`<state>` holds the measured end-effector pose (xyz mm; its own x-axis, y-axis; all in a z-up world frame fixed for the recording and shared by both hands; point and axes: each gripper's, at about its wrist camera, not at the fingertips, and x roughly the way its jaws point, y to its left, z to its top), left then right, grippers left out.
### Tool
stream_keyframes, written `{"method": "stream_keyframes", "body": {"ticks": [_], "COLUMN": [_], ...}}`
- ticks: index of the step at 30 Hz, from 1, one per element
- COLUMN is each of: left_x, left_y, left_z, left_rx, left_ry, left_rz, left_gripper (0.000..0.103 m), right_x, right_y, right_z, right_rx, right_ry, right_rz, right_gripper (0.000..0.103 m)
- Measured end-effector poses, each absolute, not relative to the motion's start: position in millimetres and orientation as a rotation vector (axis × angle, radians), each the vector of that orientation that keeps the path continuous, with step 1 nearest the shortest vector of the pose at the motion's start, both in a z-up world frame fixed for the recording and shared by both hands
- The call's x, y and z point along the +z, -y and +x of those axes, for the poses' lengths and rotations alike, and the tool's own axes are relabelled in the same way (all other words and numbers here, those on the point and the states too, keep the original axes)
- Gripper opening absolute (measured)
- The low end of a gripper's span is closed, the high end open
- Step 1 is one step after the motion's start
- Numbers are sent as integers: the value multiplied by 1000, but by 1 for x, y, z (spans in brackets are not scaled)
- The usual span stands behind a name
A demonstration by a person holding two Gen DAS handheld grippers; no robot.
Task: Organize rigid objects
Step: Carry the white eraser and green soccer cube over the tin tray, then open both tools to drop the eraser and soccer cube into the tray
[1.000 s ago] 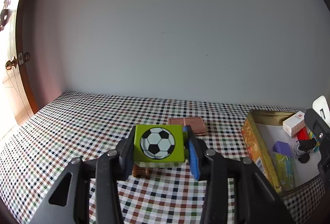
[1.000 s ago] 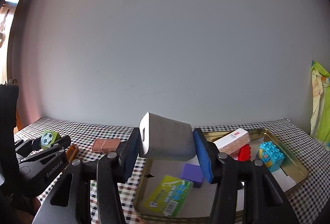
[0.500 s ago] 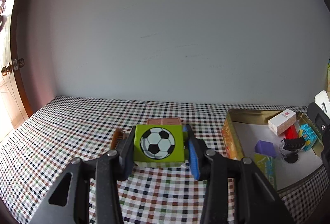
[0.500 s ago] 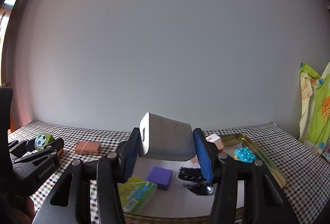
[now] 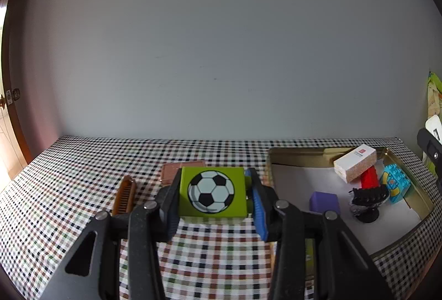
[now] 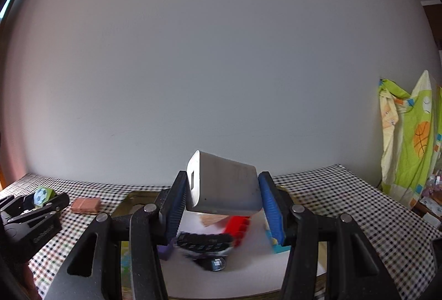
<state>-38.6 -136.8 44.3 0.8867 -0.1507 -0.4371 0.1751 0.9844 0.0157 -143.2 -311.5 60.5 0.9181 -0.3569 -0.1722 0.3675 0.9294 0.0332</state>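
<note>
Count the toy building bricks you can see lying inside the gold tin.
2: a red brick under the white box, and a blue brick by the gold tin's right wall. Others may be hidden.

Two fisheye views, each looking forward along a hand-held gripper, low and close over the checked table (image 5: 83, 175), facing a plain wall. Both share the gold tin (image 5: 298, 159) and the brown block (image 6: 85, 204).
</note>
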Motion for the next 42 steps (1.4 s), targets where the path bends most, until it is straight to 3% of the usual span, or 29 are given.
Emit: {"method": "stream_keyframes", "body": {"ticks": [25, 42], "left_x": [43, 26], "left_y": [249, 257], "left_z": [-43, -28], "left_rx": [-315, -318], "left_ry": [-455, -537], "left_rz": [156, 161], "left_gripper": [42, 42], "right_x": [52, 30], "right_y": [410, 421], "right_z": [-140, -111], "right_rx": [-506, -422], "right_ry": [-231, -393], "right_rz": [54, 123], "right_gripper": [54, 54]}}
